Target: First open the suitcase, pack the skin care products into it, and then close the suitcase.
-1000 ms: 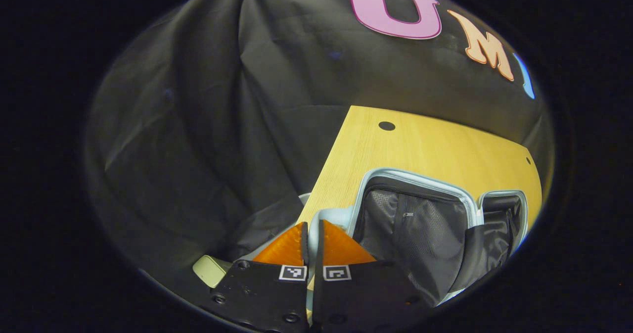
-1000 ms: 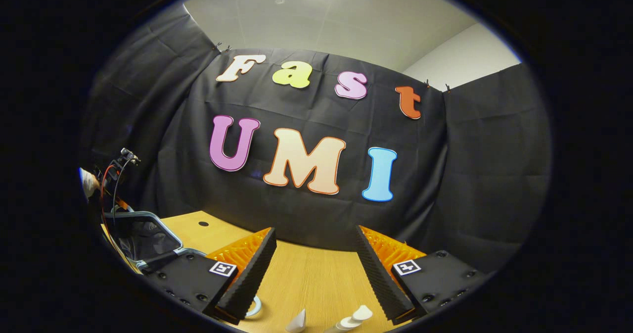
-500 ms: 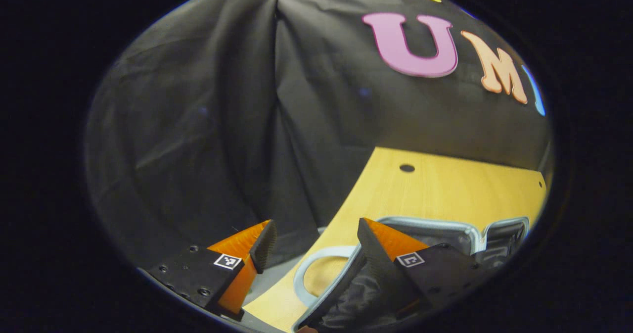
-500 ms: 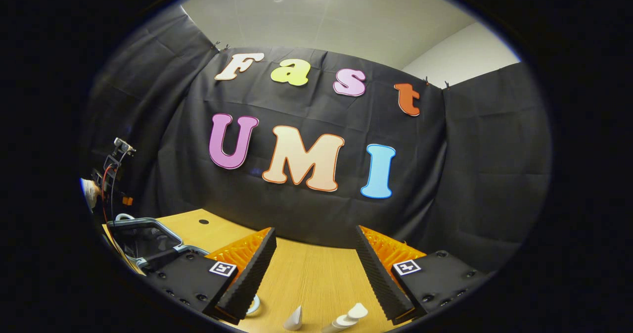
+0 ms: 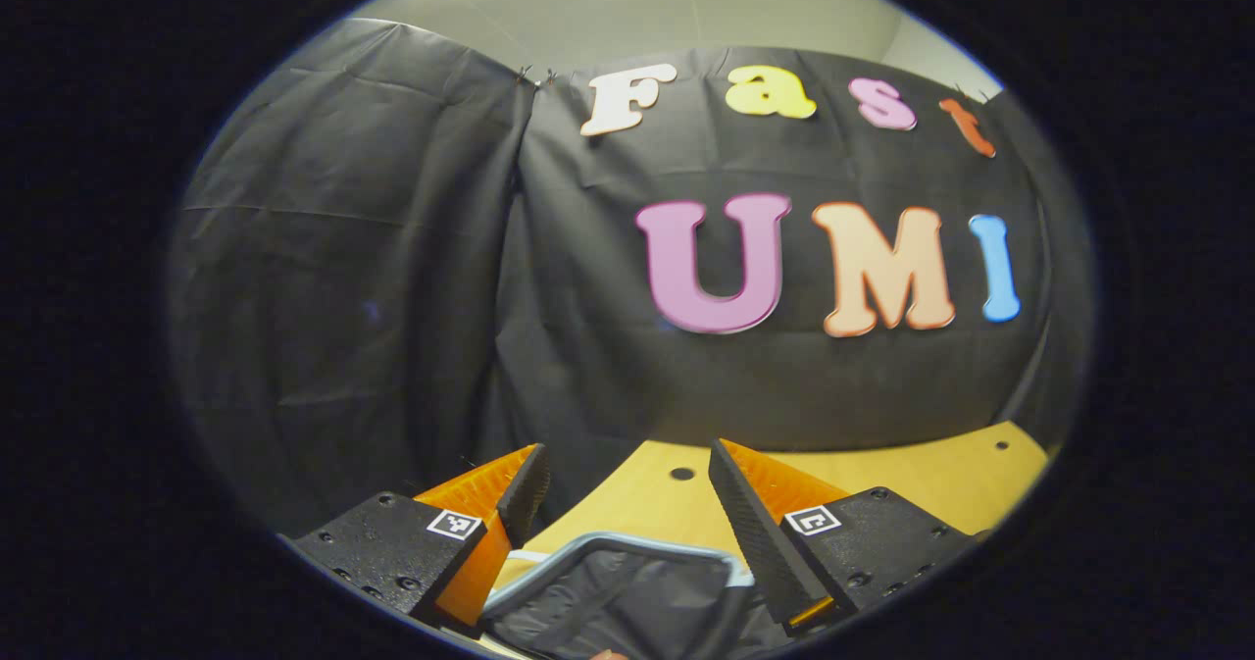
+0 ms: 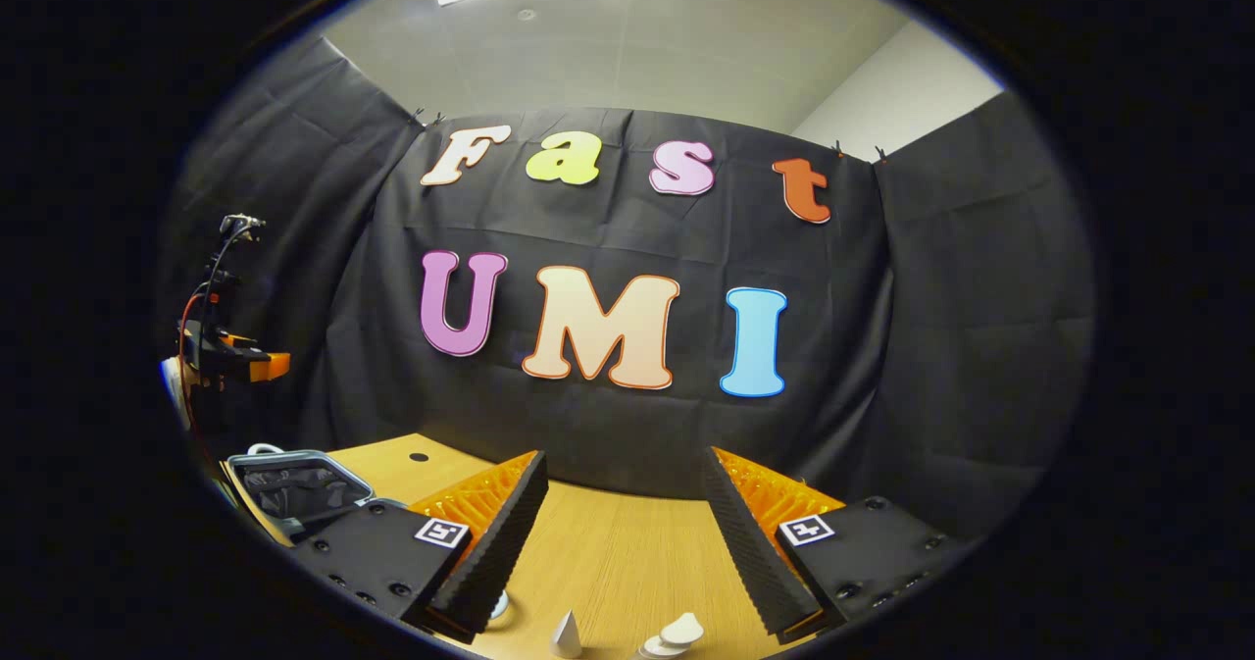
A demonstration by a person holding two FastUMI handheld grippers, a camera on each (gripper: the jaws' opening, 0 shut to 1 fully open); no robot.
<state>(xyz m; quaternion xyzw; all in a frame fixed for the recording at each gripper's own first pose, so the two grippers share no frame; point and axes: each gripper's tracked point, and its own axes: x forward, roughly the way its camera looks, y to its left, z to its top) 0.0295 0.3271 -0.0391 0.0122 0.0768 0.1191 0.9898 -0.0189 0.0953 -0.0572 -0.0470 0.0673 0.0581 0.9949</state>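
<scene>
The suitcase (image 5: 618, 591) lies open on the table (image 6: 627, 552), ready for packing; the left gripper (image 5: 627, 523) and right gripper (image 6: 618, 533) hover spread, empty, above small white bottles (image 6: 677, 633).

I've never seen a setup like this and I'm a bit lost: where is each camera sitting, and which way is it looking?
Left gripper view: rides on the left gripper, facing the booth's back wall over the open suitcase; its own spread fingers show.
Right gripper view: rides on the right gripper, facing the same wall over the wooden table and small white items; its spread fingers show, with the left gripper farther off at left.
Shared: wall, table, suitcase.
</scene>
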